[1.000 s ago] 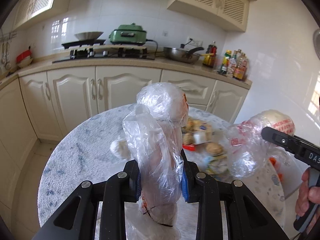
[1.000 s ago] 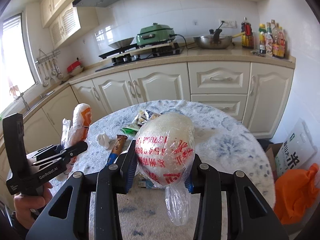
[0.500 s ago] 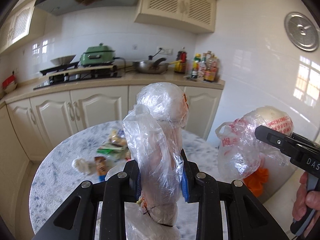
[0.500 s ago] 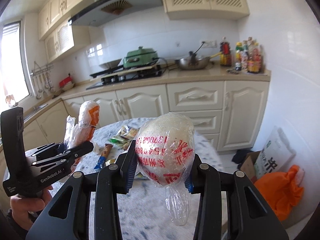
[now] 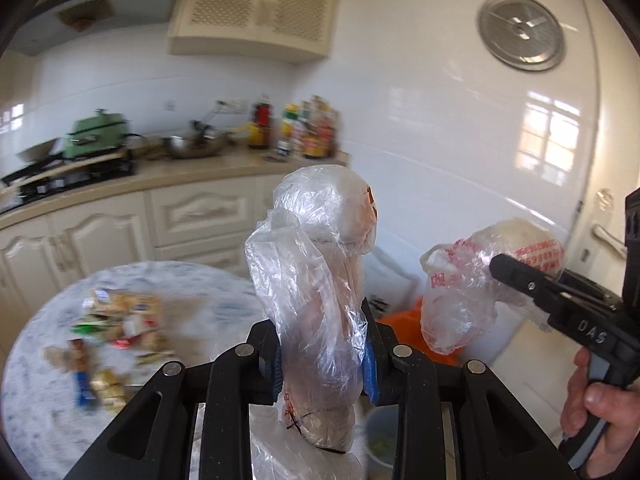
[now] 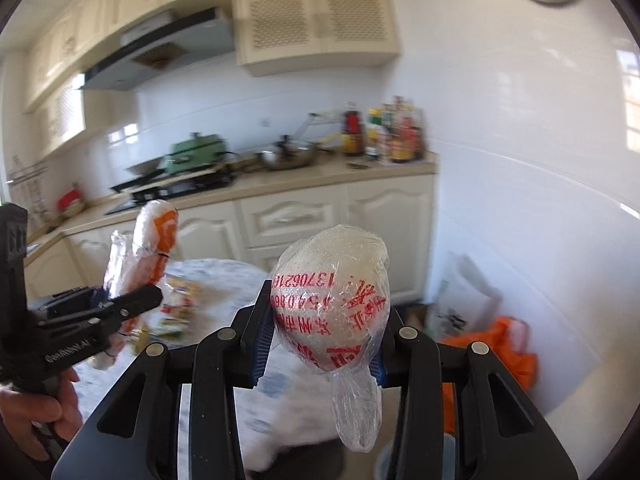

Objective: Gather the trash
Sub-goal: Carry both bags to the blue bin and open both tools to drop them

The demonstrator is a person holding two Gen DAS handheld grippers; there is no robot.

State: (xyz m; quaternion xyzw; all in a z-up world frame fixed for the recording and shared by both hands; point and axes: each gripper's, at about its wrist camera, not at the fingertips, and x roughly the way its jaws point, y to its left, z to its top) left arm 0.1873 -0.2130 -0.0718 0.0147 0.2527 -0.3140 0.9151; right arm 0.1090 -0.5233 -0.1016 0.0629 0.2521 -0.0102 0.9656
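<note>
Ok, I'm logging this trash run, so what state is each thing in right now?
left gripper: shut on the tall clear bag.
tall clear bag: crumpled, upright, lifted.
right gripper: shut on the round red-printed bag.
round red-printed bag: knotted, tail hanging down, lifted.
wrappers: loose on the round table.
orange bag: slumped on the floor.

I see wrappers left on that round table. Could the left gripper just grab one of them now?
Probably not yet. The left gripper is shut on a tall crumpled plastic bag, so its jaws are full. The wrappers lie apart from it on the table, off to the side, with nothing blocking them.
</note>
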